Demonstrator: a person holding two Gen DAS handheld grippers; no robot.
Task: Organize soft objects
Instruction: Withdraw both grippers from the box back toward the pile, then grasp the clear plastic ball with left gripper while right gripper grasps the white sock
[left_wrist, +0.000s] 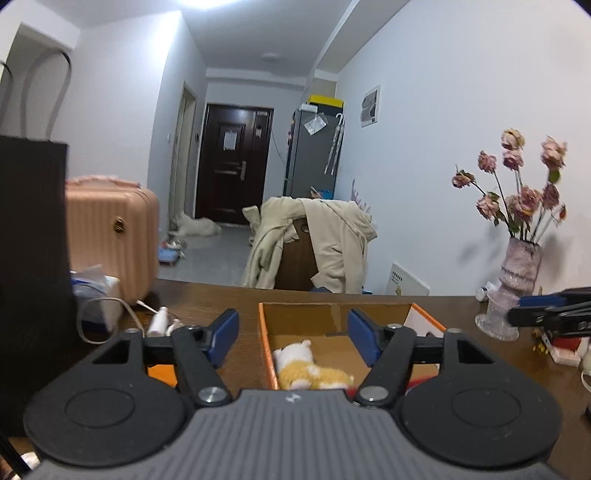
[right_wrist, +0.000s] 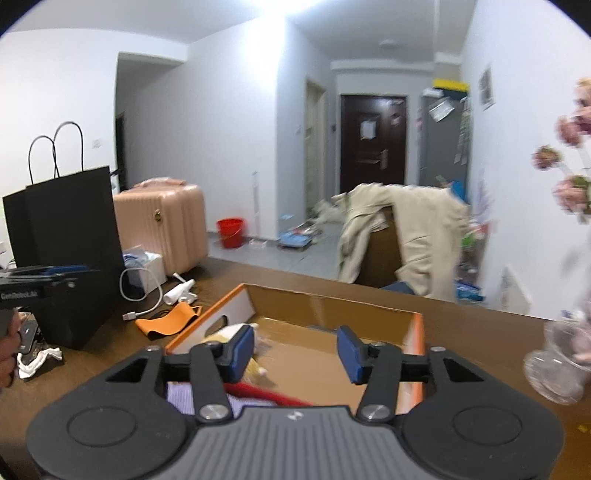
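Note:
An orange-edged cardboard box (left_wrist: 334, 314) (right_wrist: 325, 301) stands open on the brown table. Inside it lies a yellow-and-white plush animal (left_wrist: 310, 365), partly hidden in the right wrist view (right_wrist: 225, 334) behind a pad. A red soft item (right_wrist: 266, 393) and a lilac cloth (right_wrist: 179, 397) lie at the box's near end. My left gripper (left_wrist: 293, 338) hangs open above the box with nothing between its blue pads. My right gripper (right_wrist: 295, 350) is open too, empty, over the box's near part. An orange fabric band (right_wrist: 168, 321) lies on the table left of the box.
A black paper bag (right_wrist: 70, 254) stands at the left, with a white cable (right_wrist: 142, 295), a white box and a pink suitcase (right_wrist: 166, 225) behind. A glass vase of pink flowers (left_wrist: 517, 266) is at the right. A coat-draped chair (left_wrist: 314, 243) stands beyond the table.

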